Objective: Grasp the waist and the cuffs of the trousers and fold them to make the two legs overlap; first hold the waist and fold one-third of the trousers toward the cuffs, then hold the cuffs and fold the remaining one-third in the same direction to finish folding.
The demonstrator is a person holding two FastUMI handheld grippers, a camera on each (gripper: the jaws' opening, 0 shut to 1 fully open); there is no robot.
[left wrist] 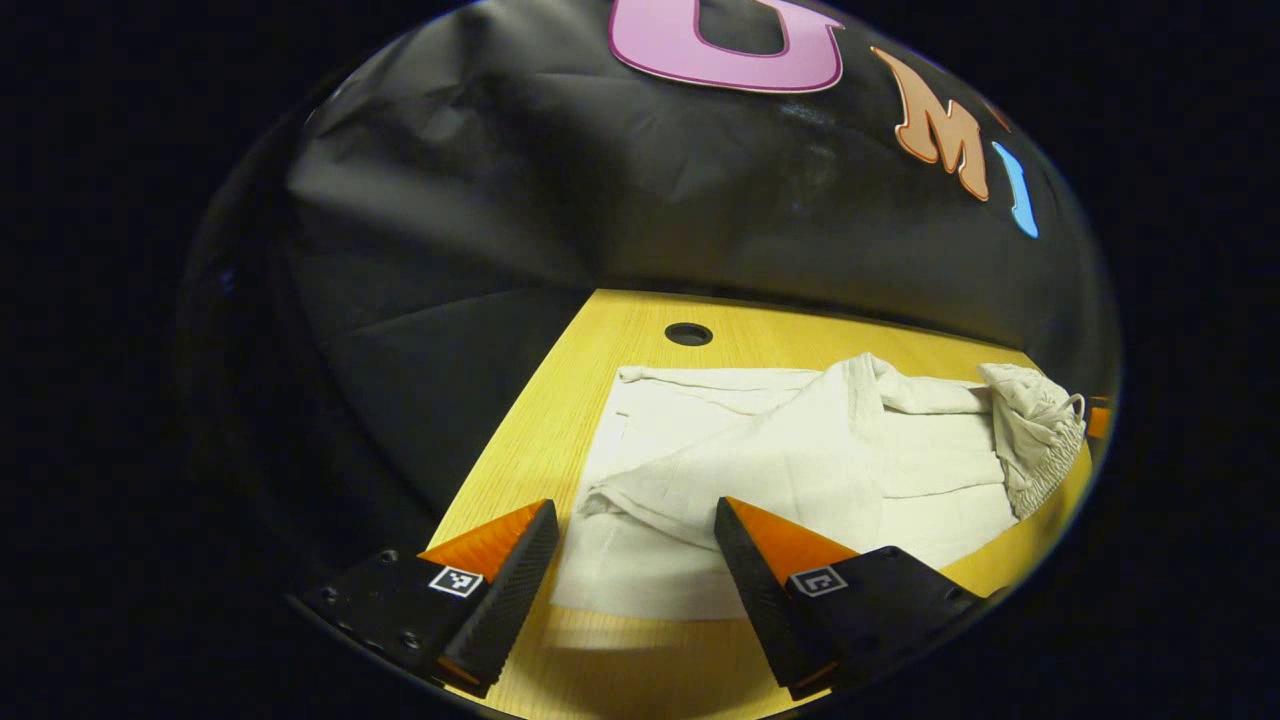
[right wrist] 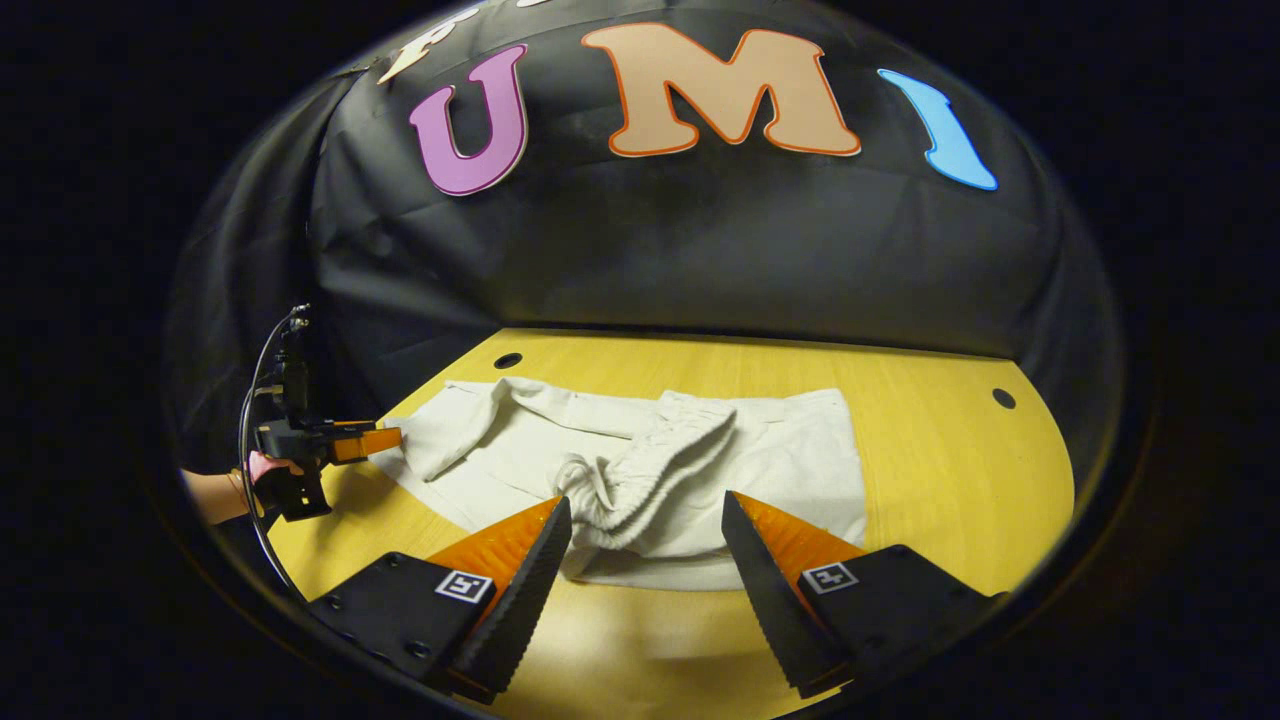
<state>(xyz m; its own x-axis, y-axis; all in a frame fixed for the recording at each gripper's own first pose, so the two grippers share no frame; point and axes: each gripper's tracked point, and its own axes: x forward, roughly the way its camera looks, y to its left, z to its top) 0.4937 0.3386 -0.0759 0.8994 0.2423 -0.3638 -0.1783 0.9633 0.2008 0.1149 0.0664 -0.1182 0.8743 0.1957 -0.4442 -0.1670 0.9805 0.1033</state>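
My left claw (left wrist: 635, 525) and right claw (right wrist: 645, 520) both gape, gripping nothing. The white trousers (right wrist: 640, 460) lie rumpled just ahead on the yellow wooden desk (right wrist: 940, 450), black cloth wall (right wrist: 700, 260) behind.

Both views are dim toward the rim and bright at centre, where light falls from above onto the wooden table (right wrist: 930, 440). Soft shadows lie under the trousers (right wrist: 640, 470) toward 6 o'clock. Fisheye bending curves the table's edges; focus is sharp.
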